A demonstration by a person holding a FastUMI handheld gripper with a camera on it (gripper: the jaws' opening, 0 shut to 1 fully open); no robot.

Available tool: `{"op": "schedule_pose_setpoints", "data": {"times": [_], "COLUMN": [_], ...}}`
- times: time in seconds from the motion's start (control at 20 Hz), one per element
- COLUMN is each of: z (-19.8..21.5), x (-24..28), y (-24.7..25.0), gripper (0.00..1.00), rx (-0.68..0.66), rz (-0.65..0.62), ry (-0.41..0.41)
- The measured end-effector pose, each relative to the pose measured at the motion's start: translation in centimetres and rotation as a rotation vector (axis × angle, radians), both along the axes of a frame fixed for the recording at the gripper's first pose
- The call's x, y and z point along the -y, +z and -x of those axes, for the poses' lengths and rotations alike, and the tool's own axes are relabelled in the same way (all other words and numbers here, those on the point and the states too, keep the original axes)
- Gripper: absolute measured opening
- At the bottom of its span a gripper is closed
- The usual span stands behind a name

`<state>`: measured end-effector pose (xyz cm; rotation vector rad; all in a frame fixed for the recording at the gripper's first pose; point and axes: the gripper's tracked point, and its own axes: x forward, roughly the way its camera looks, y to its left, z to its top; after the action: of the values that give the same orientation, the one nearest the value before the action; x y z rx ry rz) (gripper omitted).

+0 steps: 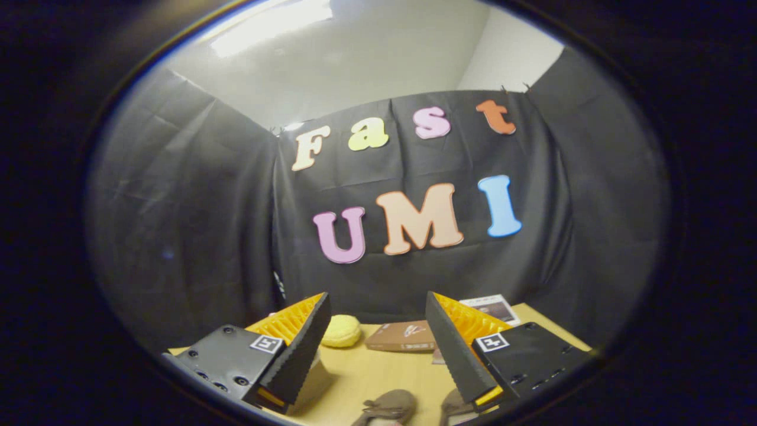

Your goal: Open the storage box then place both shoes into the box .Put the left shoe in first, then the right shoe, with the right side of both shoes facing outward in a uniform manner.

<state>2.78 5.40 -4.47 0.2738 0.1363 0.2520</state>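
Tan table (pixel 378 373), brown box (pixel 401 336) with unreadable print, two shoes (pixel 387 408) below, fingers (pixel 378 307) apart, empty

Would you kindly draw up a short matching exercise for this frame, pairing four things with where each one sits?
Things:
1. gripper
2. yellow round object
3. brown flat box
4. pair of shoes

Places or states:
A. low between the fingers, nearest the camera
B. open, holding nothing
C. beyond the fingers, just by the left finger
D. beyond the fingers, towards the right finger

Pairs: 1-B, 2-C, 3-D, 4-A
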Motion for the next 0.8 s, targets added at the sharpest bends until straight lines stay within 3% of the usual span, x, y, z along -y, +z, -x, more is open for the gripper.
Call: {"op": "schedule_pose_setpoints", "data": {"times": [0.3,0.6,0.8], "z": [1.6,3.8,5.0], "x": [-5.6,-10.5,-12.6], "y": [-7.4,-14.3,-16.8], "gripper": [0.99,1.00,1.00], "rx": [-0.284,-0.597,-0.715], "rz": [-0.276,-0.635,-0.784], "ry": [0.103,0.179,0.190]}}
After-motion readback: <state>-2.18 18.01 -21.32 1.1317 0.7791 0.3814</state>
